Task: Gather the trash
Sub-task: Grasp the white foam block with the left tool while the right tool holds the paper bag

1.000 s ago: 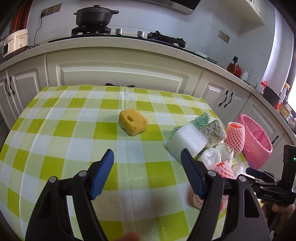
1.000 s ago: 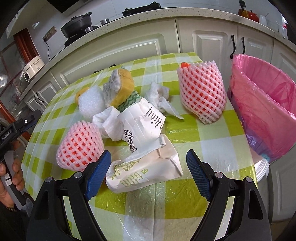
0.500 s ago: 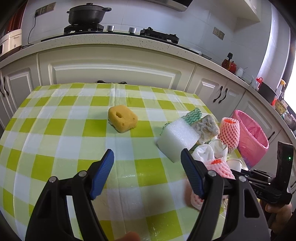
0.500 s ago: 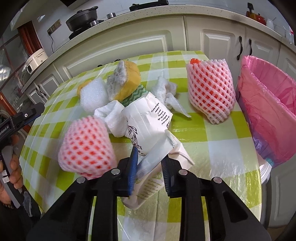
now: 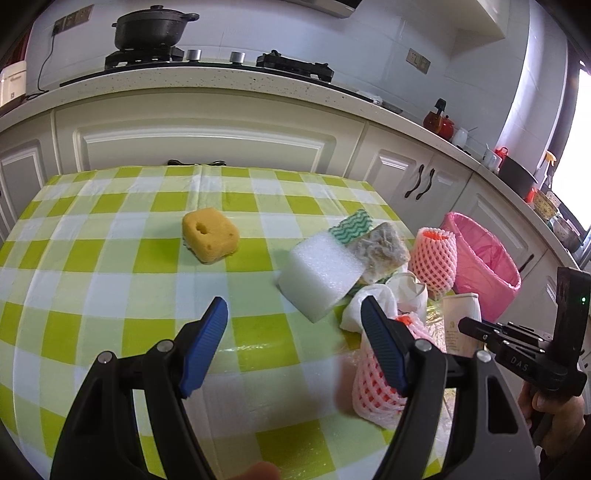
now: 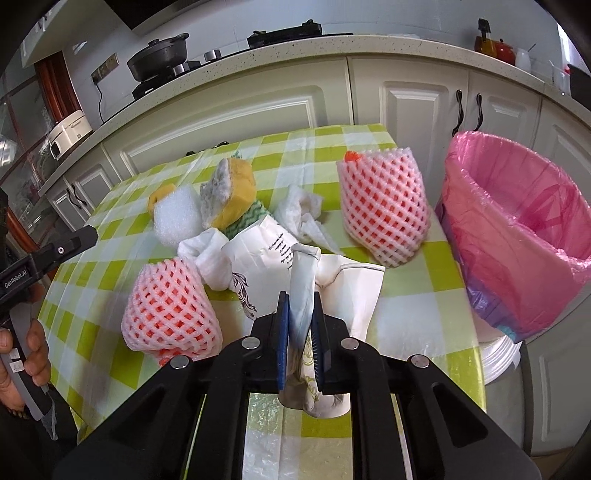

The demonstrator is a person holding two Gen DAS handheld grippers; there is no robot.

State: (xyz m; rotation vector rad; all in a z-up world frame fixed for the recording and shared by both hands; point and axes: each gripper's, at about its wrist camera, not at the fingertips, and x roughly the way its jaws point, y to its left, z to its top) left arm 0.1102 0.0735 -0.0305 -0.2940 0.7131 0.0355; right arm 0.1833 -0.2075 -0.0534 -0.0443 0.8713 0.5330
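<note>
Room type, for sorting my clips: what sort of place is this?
A home kitchen, most likely: a pot sits on a gas hob, with cream cabinets under a speckled counter.

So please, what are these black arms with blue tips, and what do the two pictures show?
They are hand-held grasping tools, one in each of a person's hands, each carrying a camera that looks along its fingers. The left tool, seen from its own camera, is open and empty above the green checked tablecloth, where a yellow sponge and a white foam block lie. The right tool has just been closing and now pinches a crumpled white paper bag between pink foam fruit nets. A pink-lined bin stands beside the table.
</note>
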